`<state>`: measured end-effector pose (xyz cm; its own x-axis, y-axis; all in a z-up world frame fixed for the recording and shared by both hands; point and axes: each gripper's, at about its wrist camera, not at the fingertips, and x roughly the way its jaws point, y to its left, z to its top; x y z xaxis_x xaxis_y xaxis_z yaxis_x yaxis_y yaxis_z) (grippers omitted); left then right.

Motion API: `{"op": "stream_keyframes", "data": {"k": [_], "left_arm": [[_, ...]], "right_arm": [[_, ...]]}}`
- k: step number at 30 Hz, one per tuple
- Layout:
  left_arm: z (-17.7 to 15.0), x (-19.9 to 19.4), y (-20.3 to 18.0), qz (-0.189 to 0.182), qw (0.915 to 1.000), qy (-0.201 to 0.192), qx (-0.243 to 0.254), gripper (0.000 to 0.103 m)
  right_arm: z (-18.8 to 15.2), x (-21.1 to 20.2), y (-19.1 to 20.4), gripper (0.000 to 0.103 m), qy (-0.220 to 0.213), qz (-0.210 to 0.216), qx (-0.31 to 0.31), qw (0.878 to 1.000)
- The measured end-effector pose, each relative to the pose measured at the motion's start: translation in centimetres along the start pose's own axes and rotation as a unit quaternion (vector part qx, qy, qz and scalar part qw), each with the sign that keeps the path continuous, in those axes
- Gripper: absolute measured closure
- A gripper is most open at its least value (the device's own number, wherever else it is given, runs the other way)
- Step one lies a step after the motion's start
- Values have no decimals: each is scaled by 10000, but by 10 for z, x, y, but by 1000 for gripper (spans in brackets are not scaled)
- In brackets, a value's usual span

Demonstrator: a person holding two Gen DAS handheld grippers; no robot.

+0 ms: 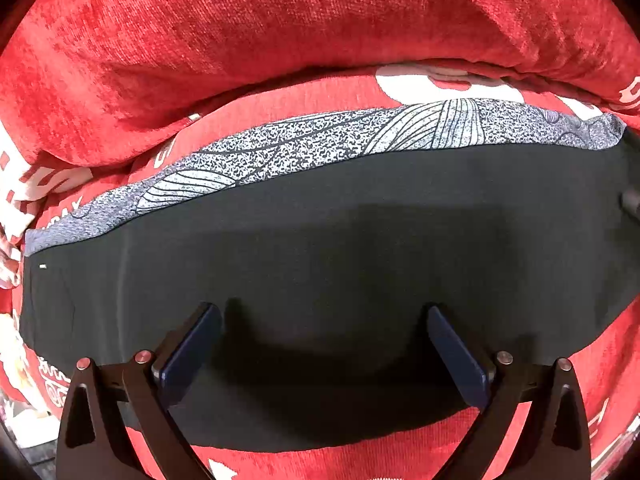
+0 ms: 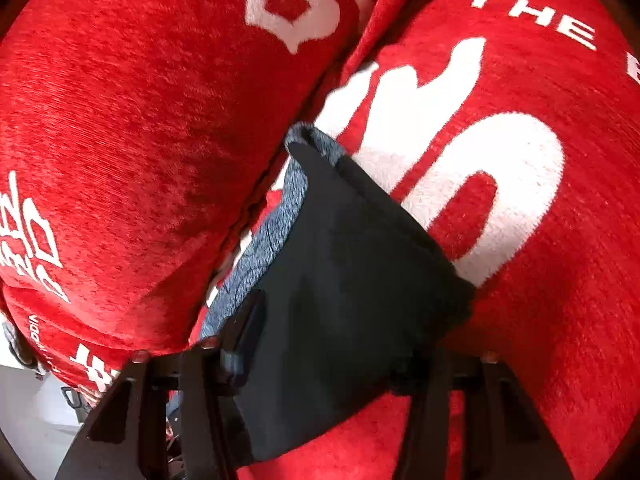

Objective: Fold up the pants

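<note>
Pants [image 1: 340, 248] lie folded lengthwise on the sofa [image 1: 240, 40]; left gripper [image 1: 324, 344] fingers spread above them, right gripper [image 2: 332, 340] at 6 o'clock draped in fabric, its grip unclear; crosswise folds likely remain

Legible: "THE" [image 2: 534, 16], white capitals, on red seat cover [image 2: 540, 320], upper right, right wrist view. Other white lettering on red back cushion [image 2: 140, 120] and in left wrist view: partial, distorted, not readable.
</note>
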<state>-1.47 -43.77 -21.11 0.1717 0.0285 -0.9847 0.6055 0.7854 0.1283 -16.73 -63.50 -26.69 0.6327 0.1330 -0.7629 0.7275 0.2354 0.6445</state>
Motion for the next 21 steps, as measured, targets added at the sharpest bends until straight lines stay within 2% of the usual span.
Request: {"op": "stream_keyframes", "data": {"k": [4,8,10,14,21], "left_arm": [[5,-8,-1,99,9999,43,10,0],[14,-34,-12,-35,9982,-550,218,0],[19,-28,-20,-119,9985,-470,259,0],[15,-3,-33,-435,9990,-31,-32,0],[16,7,-31,-535,9985,-106,4,0]], "right_arm": [[-3,-7,11,89,21,-114,-185,9998],[-6,-16,28,89,-65,-34,-473,9989],[-8,-19,37,89,-84,1,-612,9981],[-13,-23,52,89,-121,-41,-880,9960],[-23,-28,73,89,-125,-118,-1268,9918]]}}
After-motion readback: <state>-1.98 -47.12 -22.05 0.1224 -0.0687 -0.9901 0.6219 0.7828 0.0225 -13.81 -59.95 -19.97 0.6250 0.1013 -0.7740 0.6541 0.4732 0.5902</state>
